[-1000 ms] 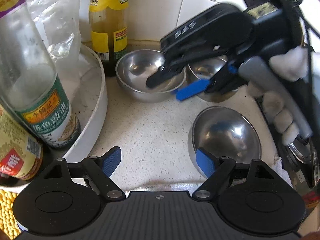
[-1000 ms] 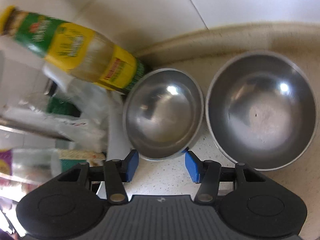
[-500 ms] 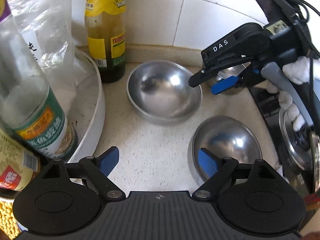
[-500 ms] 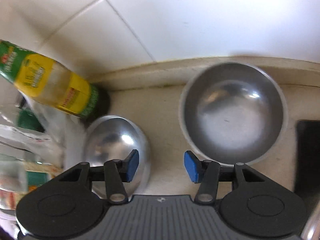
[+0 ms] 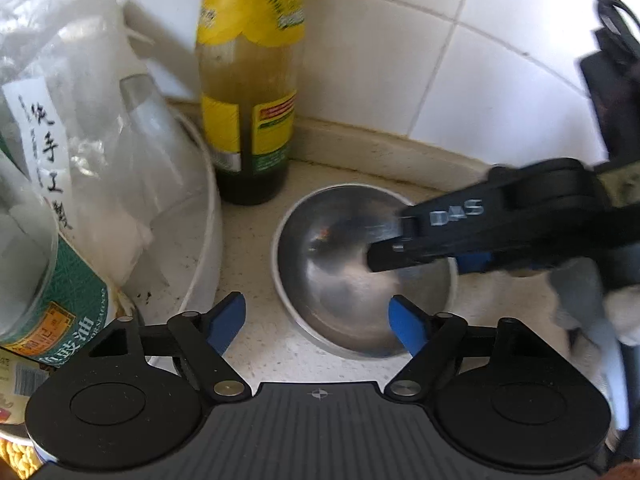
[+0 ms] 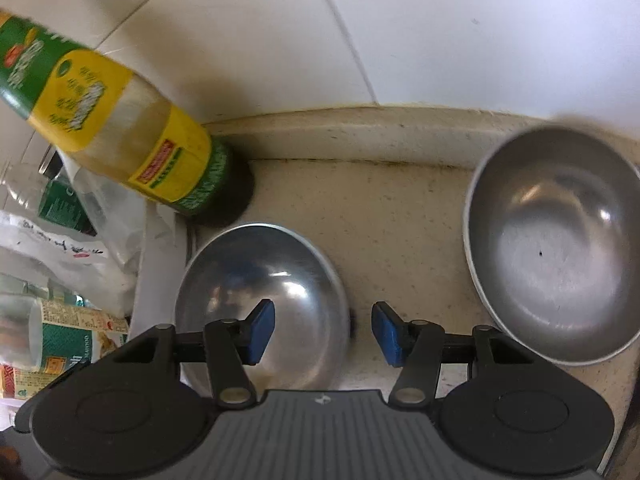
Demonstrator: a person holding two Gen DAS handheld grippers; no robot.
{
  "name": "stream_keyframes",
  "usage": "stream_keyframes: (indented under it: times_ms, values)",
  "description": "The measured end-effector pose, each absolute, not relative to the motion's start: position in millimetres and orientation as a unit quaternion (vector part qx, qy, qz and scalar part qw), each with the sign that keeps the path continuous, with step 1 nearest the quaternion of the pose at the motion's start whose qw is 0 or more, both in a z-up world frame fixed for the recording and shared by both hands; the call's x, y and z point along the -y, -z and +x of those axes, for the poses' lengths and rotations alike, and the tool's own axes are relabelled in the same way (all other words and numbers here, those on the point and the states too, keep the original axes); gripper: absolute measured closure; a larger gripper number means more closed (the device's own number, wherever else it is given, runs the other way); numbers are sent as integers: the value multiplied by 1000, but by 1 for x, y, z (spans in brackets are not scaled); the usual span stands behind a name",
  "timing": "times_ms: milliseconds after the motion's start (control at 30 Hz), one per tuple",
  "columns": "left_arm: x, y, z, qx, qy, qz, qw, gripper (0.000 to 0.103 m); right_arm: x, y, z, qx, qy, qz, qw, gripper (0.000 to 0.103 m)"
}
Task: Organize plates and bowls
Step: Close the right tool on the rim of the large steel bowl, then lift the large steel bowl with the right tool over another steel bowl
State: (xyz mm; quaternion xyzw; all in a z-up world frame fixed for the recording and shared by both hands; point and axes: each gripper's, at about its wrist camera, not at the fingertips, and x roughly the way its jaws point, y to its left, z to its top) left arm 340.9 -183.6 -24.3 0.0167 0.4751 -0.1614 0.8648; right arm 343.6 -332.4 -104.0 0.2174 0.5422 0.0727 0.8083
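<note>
- Left gripper (image 5: 316,316): jaws standing wide, just been narrowing, gripping nothing; near bowl (image 5: 360,272) lying at 12 o'clock.
- Right gripper (image 6: 322,332): jaws narrower, empty, straddling that bowl's 3 o'clock rim.
- Risk: grippers colliding over one bowl; steel slipping.
- Sauce bottle (image 5: 250,92) standing at 11 o'clock, crowding; far bowl (image 6: 554,248) at 2 o'clock.

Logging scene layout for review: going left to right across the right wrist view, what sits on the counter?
Clear bags and jars → yellow-labelled bottle → left steel bowl → right steel bowl.
</note>
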Motion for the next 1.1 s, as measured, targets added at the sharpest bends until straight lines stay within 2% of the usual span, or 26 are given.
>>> stream_keyframes:
  times_ms: [67,167,333,433,1100]
  values:
    - [187,29,346,-479,157,19,863,24,336,105,342,-542,-81,221,807,40]
    - [195,38,355,-493,162,30,854,43,338,103,338,-534,-92,225,810,43]
    - [198,50,357,-497,172,37,850,47,335,113,331,-545,-107,223,801,47]
    - [200,46,352,-489,175,46,853,53,332,109,324,-543,-107,212,806,49]
    - [212,2,309,-436,225,63,869,49,354,60,266,-495,-104,219,835,49]
